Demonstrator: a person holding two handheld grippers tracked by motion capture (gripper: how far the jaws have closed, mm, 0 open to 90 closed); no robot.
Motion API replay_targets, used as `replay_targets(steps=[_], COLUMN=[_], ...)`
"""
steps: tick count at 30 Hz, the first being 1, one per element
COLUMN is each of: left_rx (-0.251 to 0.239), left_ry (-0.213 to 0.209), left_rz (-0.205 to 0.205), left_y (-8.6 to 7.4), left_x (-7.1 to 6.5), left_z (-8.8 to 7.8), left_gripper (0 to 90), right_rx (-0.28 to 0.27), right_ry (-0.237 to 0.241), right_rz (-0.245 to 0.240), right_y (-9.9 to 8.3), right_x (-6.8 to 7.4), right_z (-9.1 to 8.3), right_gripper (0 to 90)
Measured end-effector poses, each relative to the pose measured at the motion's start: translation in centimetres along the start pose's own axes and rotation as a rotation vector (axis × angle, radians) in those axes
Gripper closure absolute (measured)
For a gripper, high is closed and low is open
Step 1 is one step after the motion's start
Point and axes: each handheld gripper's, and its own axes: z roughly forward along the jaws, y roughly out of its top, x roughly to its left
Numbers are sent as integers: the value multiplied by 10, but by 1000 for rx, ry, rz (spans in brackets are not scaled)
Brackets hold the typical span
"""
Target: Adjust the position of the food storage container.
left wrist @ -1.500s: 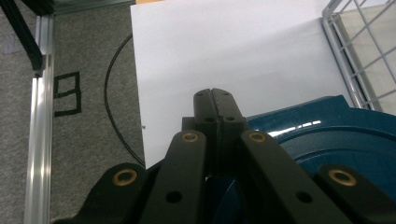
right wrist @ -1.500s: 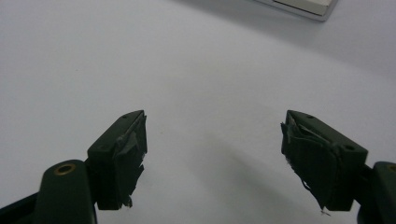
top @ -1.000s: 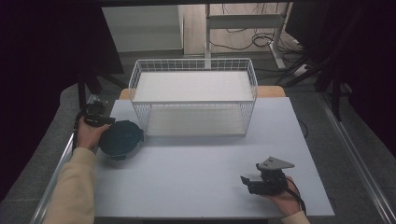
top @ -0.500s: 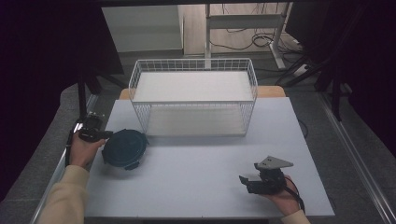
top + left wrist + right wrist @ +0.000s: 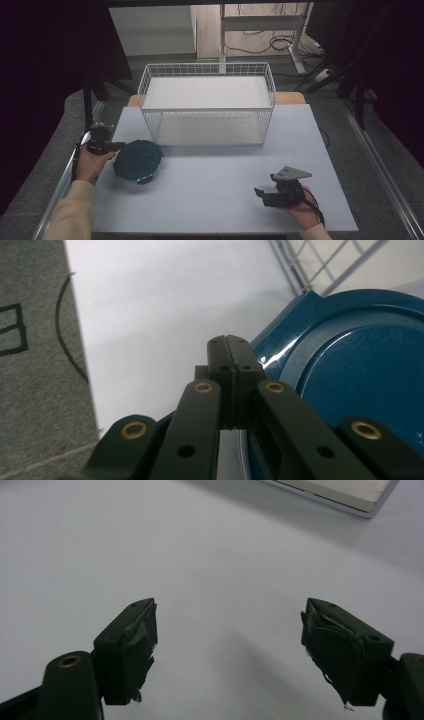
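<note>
A round dark-blue lid (image 5: 137,160) lies at the left of the white table (image 5: 210,200), in front of the wire basket. My left gripper (image 5: 114,146) is at the lid's left rim. In the left gripper view its jaws (image 5: 227,342) are pressed together right against the edge of the blue lid (image 5: 350,365), and the rim runs behind the right jaw. My right gripper (image 5: 260,194) rests low at the front right of the table. There its jaws (image 5: 227,650) stand wide open over bare table with nothing between them.
A white wire basket (image 5: 207,65) stands across the back middle of the table, with a pale board inside it. Grey carpet (image 5: 35,365) borders the table's left edge. Dark cloth and cables lie beyond the basket.
My left hand and gripper have drawn back toward the front, and the blue lid has come along, slightly toward the front and right. The right gripper has stayed put.
</note>
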Motion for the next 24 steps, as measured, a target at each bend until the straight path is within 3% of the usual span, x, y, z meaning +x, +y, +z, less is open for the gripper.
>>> replay_targets(steps=[7,10,11,12,15,16,17,19,24], left_rx=[7,7,7,6,1,-1,-1,1,11], left_ry=[-27,-62,-62,-79,-91,-104,-104,-130,-149], left_rz=[43,80,80,97,108,132,132,167,207], left_y=[1,1,1,1,0,-2,-2,-4,-4], left_x=[-17,-34,-34,-44,-55,-67,-67,-83,-103], left_z=[3,6,6,8,9,10,10,12,13], left_gripper=[900,900,900,900,900,900,900,900,900], right_rx=[-3,-2,-2,0,-1,-1,-1,-1,-1], right_ry=[1,1,1,2,1,1,1,1,2], right_rz=[-3,-3,-3,-5,-4,-5,-5,-2,-4], right_y=[0,0,0,1,1,1,1,0,1], right_x=[2,2,2,2,2,2,2,2,3], right_z=[-1,0,0,-1,-1,-1,-1,-1,-1], right_gripper=[218,219,219,218,218,218,218,218,219])
